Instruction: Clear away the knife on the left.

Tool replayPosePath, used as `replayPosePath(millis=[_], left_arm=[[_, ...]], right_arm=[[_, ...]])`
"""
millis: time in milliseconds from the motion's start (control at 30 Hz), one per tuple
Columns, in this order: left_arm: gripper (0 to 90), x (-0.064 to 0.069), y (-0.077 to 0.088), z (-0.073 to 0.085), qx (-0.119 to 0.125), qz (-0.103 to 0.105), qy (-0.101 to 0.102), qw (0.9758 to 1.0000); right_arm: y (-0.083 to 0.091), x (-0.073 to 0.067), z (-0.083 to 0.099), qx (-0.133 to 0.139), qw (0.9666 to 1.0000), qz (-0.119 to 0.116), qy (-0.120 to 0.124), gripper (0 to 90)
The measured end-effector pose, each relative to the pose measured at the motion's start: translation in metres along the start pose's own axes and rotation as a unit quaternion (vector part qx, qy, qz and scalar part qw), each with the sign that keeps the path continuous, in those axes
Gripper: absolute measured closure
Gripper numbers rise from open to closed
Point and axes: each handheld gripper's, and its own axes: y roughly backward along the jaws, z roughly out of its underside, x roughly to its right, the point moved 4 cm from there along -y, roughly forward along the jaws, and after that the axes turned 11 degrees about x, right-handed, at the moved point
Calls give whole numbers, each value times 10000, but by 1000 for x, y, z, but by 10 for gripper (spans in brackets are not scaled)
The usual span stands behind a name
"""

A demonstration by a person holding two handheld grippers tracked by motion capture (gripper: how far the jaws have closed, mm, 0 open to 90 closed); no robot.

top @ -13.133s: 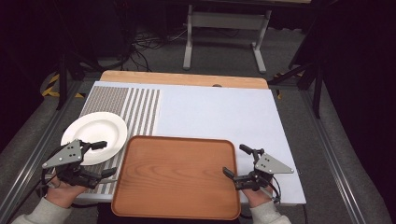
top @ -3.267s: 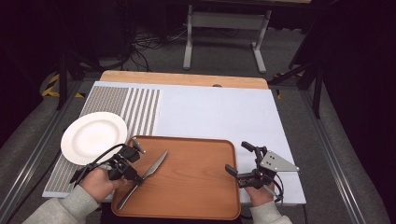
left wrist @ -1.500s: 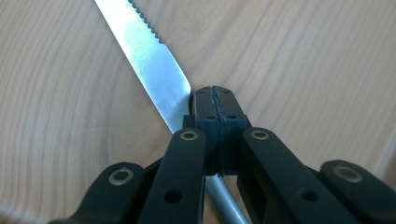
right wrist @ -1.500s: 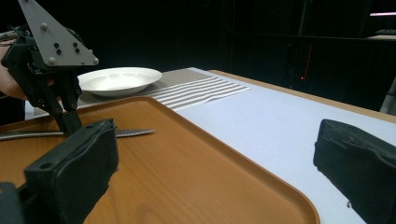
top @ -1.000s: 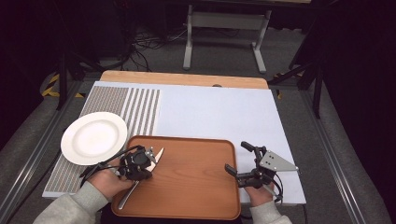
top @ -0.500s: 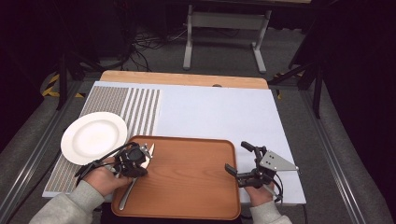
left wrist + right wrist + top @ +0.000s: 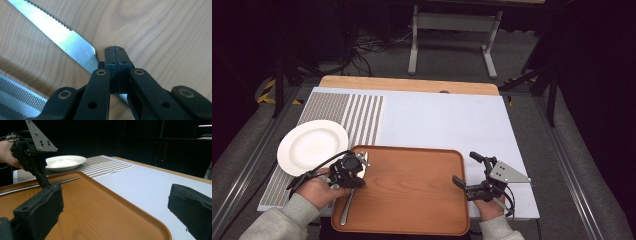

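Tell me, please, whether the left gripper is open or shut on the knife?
Shut on the knife: the left gripper has its pads pressed together over the blade, on the tray.

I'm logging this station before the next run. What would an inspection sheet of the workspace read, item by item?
Surface: table under a white sheet, with a striped mat at its left.
Job's things: serrated knife lying flat on the wooden tray, blade toward the white plate on the mat.
Clutter: nothing seen.
Grippers: left gripper shut, tips down on the tray beside the knife blade; whether it pinches the knife cannot be told. Right gripper open, by the tray's right edge.
Cables: black cable looping from the left gripper; more on the floor behind.
Surroundings: dark room, grey metal stand beyond the table.
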Motion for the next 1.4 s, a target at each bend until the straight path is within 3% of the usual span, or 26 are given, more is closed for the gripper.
replayPosePath(millis=[667,900,1000,1100,1167,1233,1300,1367,1400], left_arm=[[897,-6,4,7,32,-40,202,9998],[891,-7,4,8,45,-51,166,9998],[763,-7,6,7,201,57,264,9994],[590,-8,13,4,578,221,351,9975],[484,-8,19,1,840,400,419,9948],[374,-8,26,0,1160,607,513,9901],[255,-9,31,0,1359,623,414,9879],[139,-7,36,0,1566,504,310,9859],[113,-7,42,0,1811,505,221,9819]], right_arm=[[0,0,0,2,10000,0,6,9],[-1,0,1,-13,10000,-13,9,9],[-1,-1,0,-16,10000,-11,7,9],[0,0,0,-18,10000,-8,3,9],[0,0,0,-10,10000,-12,8,9],[0,0,0,-10,10000,-8,5,9],[0,-1,0,-10,10000,-11,6,9],[0,-1,0,-9,10000,-9,6,9],[0,-1,0,-11,10000,-9,7,9]])
